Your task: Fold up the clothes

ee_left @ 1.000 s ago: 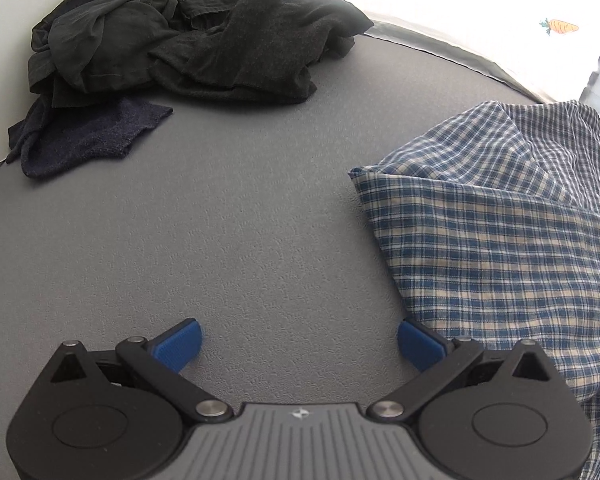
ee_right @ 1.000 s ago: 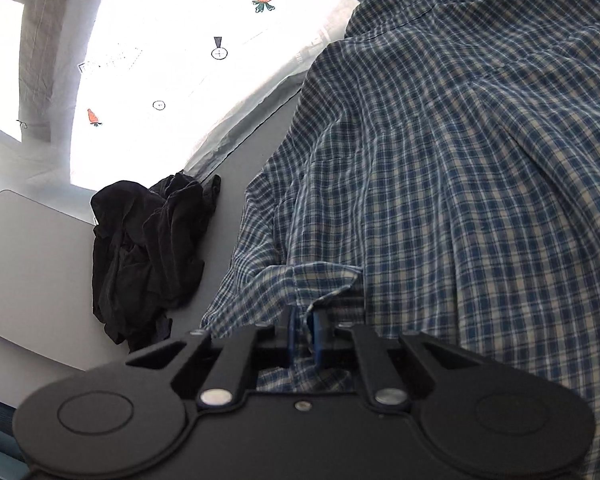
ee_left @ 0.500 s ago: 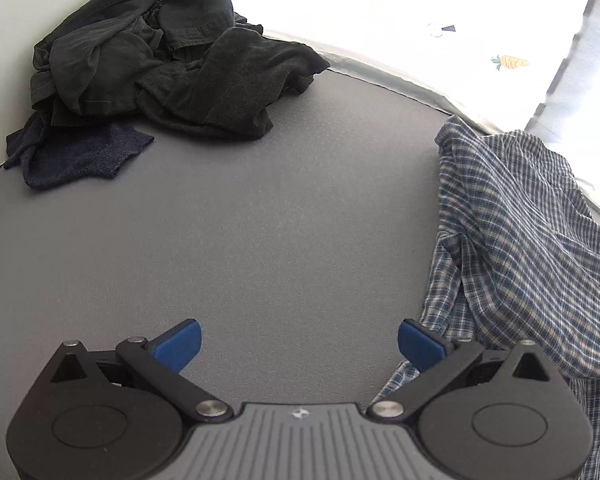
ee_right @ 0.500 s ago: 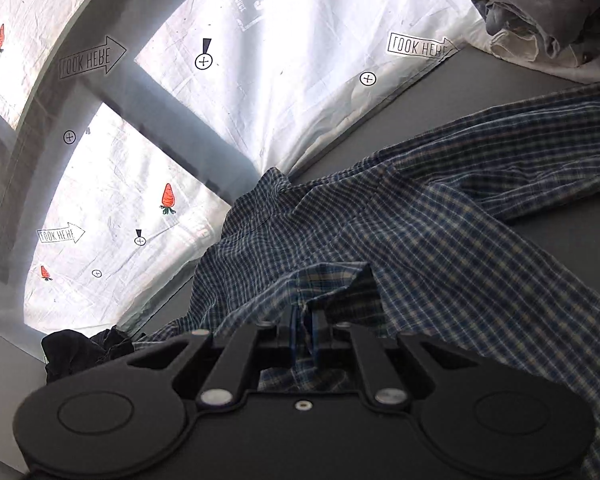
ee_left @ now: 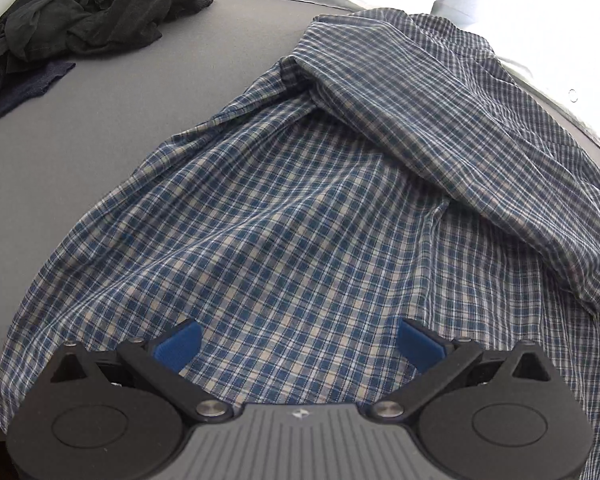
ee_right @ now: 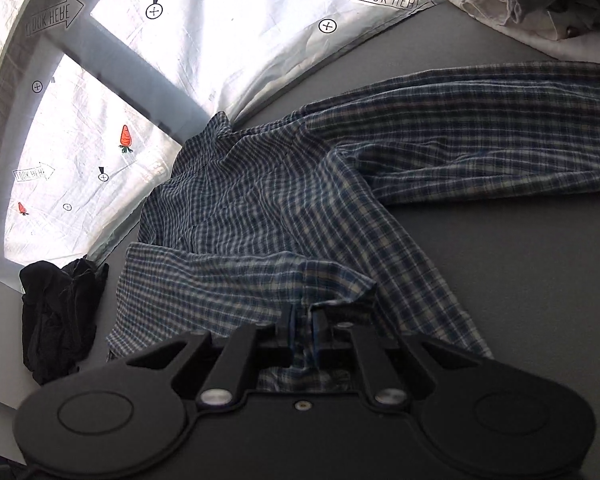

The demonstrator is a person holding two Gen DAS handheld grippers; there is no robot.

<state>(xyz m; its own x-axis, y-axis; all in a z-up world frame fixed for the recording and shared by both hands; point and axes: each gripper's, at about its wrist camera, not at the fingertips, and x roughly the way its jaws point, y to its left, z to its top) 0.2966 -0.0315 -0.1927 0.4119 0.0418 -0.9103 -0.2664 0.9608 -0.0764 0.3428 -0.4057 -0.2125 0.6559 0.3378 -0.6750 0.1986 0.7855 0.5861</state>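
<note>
Blue plaid shirt [ee_left: 300,208] spread on grey desk [ee_left: 80,152], one sleeve [ee_left: 440,120] folded across it, left claw [ee_left: 298,344] wide above the hem, right claw [ee_right: 303,330] pinching shirt fabric, dark clothes pile [ee_left: 88,12] nearby

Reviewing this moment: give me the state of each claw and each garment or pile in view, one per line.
Left claw: open, empty, over the plaid shirt.
Right claw: shut on a fold of the plaid shirt.
Plaid shirt: spread on the grey table, wrinkled, one sleeve across it, unfolded.
Dark clothes pile: crumpled, untouched.
Light clothes pile: heaped, untouched.
</note>
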